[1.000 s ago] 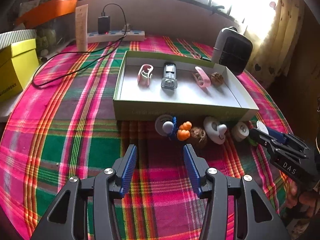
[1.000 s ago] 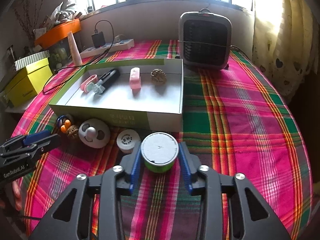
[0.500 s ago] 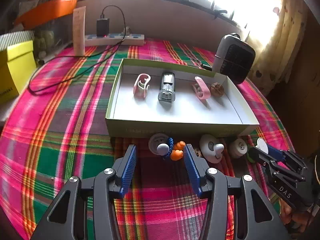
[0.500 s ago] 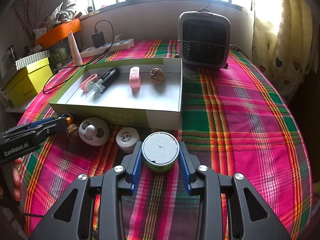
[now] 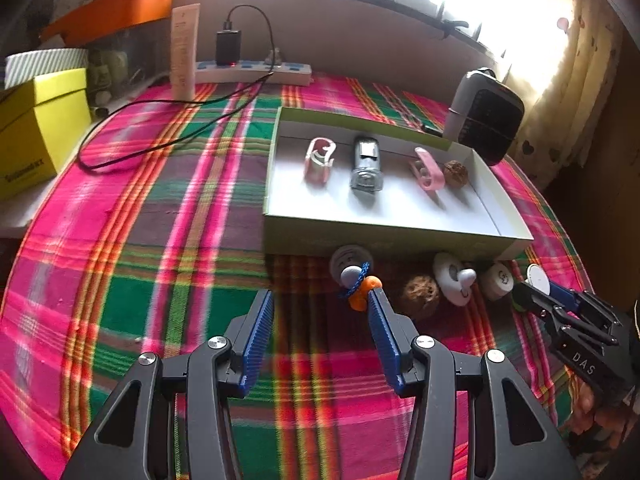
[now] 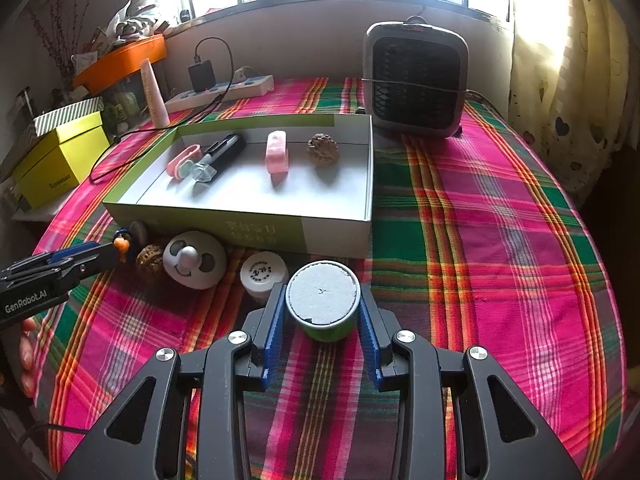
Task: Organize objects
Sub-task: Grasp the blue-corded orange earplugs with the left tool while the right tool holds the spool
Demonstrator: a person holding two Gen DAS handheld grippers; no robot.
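A green-sided open box on the plaid table holds a pink clip, a silver-black lighter, a pink holder and a walnut. In front of it lie an orange-and-blue keychain, a walnut, a white panda piece and a small white jar. My left gripper is open, its right finger touching the keychain. My right gripper is shut on a green white-topped can.
A grey fan heater stands behind the box at right. A power strip with a charger and black cable, a white tube and yellow boxes are at the back left. A curtain hangs at right.
My left gripper has shifted left and lower, so the keychain now sits at its right fingertip instead of between the fingers. The right gripper still holds the can, barely moved.
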